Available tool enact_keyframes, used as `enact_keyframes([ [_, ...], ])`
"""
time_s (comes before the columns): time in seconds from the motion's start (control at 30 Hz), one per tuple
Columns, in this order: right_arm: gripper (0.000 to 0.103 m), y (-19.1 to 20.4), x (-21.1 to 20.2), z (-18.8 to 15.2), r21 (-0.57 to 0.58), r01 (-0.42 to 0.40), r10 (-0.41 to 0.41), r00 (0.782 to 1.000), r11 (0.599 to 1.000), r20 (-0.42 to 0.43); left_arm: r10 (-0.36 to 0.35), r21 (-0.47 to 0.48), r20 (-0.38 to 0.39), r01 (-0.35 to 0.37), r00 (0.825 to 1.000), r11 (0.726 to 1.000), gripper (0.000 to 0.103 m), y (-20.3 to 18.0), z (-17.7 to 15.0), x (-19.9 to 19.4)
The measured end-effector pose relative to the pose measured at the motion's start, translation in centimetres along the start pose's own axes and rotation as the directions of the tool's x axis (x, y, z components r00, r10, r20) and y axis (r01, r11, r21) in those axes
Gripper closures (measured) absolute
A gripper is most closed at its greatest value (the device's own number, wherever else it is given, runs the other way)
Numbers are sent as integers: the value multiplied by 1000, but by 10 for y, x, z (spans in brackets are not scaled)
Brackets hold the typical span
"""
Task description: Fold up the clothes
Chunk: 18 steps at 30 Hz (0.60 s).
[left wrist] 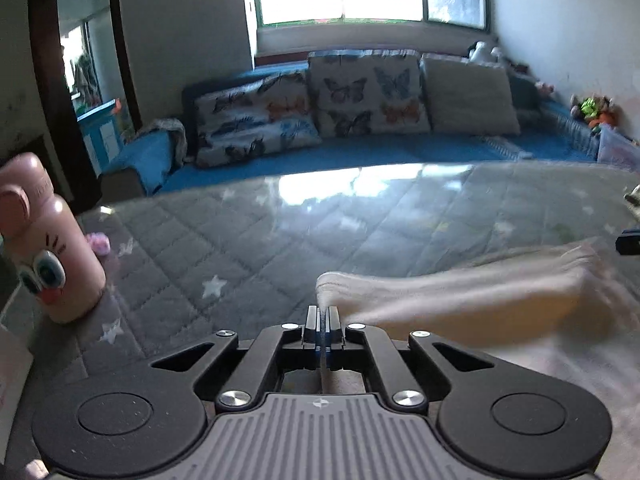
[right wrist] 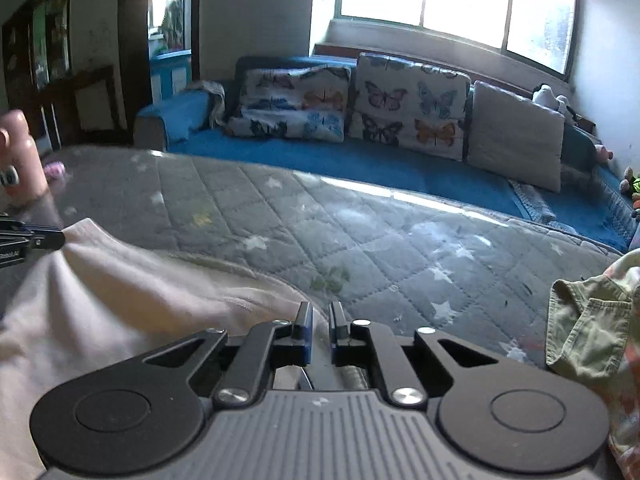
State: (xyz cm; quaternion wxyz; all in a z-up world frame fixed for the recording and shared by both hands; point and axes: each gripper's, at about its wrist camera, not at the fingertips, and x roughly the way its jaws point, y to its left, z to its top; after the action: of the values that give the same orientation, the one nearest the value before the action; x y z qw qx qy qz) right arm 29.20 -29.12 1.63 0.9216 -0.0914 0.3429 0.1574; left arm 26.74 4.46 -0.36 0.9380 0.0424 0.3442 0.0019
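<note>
A pale pink garment point(left wrist: 460, 292) lies stretched across the grey quilted cover point(left wrist: 248, 248). My left gripper point(left wrist: 322, 312) is shut on the garment's left edge, with the cloth pinched thin between its pads. In the right wrist view the same garment point(right wrist: 120, 292) spreads to the left, and my right gripper point(right wrist: 320, 314) is shut on a fold of it that runs up between the two fingers. The left gripper point(right wrist: 48, 240) shows at that view's left edge, holding a raised corner. A dark tip of the right gripper point(left wrist: 628, 240) pokes in at the left wrist view's right edge.
A pink bottle with a cartoon face point(left wrist: 48, 248) stands at the left, with a small pink item point(left wrist: 98, 242) beside it. An olive green garment point(right wrist: 588, 320) lies bunched at the right. Beyond the quilted surface is a blue sofa point(right wrist: 360, 160) with butterfly cushions.
</note>
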Motion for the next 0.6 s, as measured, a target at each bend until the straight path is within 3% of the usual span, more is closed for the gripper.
enact_keyframes([
  [0.2, 93, 4, -21, -5, -21, -79, 79, 997, 997, -15, 2, -12, -4, -2, 1000, 1000, 95, 9, -7, -12],
  [0.37, 86, 24, -33, -22, -42, -189, 185, 980, 981, -78, -72, 26, -13, 73, 997, 997, 95, 1, -21, -40],
  [0.5, 83, 46, -31, -36, -89, -218, 207, 972, 972, -114, -114, 75, -39, 116, 993, 990, 95, -5, -41, -59],
  [0.6, 83, 45, -26, -33, -61, -216, 209, 972, 975, -103, -130, 91, -52, 134, 990, 987, 95, -6, -56, -71],
])
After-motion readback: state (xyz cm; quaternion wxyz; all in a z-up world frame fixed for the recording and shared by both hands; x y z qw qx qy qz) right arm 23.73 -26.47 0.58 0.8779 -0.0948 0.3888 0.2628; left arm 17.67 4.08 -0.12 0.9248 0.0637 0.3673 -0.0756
